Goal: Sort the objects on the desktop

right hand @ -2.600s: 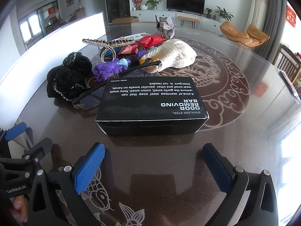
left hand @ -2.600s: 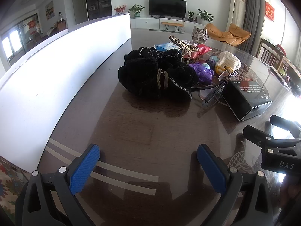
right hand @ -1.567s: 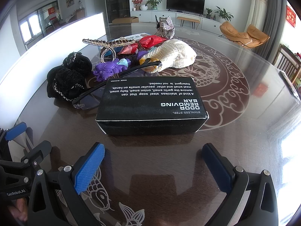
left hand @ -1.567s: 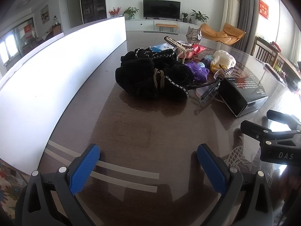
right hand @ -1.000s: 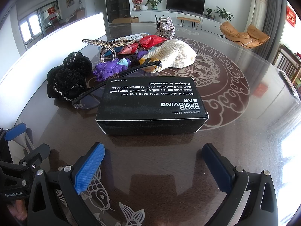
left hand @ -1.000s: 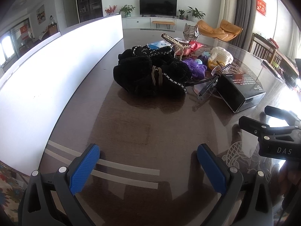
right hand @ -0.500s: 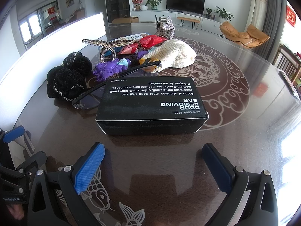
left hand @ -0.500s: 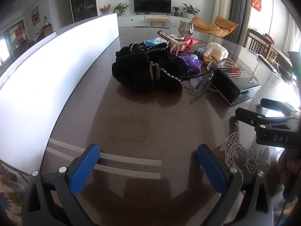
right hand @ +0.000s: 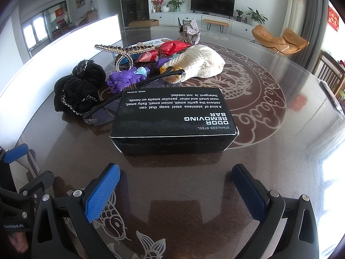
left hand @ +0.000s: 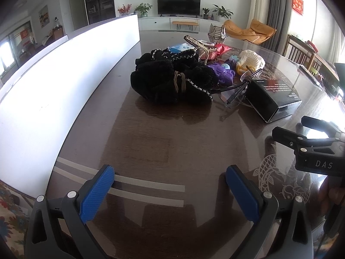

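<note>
A black box [right hand: 172,120] lettered ODOR REMOVING BAR lies just ahead of my open, empty right gripper [right hand: 175,191]; it also shows in the left wrist view [left hand: 272,100]. Behind it lie black-framed glasses [right hand: 133,91], black scrunchies [right hand: 78,92], a purple toy [right hand: 126,78], a rhinestone hair claw [right hand: 123,54], a cream knitted pouch [right hand: 198,64] and a red packet [right hand: 170,47]. My left gripper [left hand: 169,188] is open and empty, well short of the black scrunchie pile [left hand: 170,82].
The glass-topped dark table [right hand: 269,151] has a dragon pattern at its centre. A long white board [left hand: 54,82] runs along its left side. A silver paper model [right hand: 189,31] stands at the back. Chairs [left hand: 301,51] stand at the right.
My left gripper has drawn back a little and turned slightly, so the pile sits farther off. My right gripper and the objects have not moved.
</note>
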`<state>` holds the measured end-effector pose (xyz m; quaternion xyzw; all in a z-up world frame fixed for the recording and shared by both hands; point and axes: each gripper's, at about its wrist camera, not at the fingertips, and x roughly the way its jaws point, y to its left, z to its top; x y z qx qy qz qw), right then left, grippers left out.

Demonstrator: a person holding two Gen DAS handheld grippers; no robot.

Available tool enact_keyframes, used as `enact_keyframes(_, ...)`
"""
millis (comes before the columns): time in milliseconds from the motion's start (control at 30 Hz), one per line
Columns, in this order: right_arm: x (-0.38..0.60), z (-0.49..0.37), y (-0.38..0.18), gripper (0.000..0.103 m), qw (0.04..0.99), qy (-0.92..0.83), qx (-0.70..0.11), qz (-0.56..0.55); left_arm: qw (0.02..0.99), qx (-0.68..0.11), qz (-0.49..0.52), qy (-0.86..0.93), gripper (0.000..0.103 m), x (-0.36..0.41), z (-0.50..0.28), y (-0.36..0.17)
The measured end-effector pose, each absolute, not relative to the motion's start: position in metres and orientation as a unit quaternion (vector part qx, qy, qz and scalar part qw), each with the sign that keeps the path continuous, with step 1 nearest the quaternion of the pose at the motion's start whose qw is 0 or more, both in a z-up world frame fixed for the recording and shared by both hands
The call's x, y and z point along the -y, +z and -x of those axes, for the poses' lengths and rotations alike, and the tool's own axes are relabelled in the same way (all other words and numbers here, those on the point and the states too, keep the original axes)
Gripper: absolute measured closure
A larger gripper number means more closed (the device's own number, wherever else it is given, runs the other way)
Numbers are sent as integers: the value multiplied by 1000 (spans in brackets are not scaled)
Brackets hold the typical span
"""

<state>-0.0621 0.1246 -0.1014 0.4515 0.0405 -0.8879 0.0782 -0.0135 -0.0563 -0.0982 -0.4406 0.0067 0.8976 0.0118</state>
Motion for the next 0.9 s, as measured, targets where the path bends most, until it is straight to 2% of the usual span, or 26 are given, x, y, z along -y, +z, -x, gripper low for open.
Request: enact_keyframes(900, -125, 62, -102, 0, 79, -888, -40, -451, 7, -3, 427, 904, 0, 60, 9, -98)
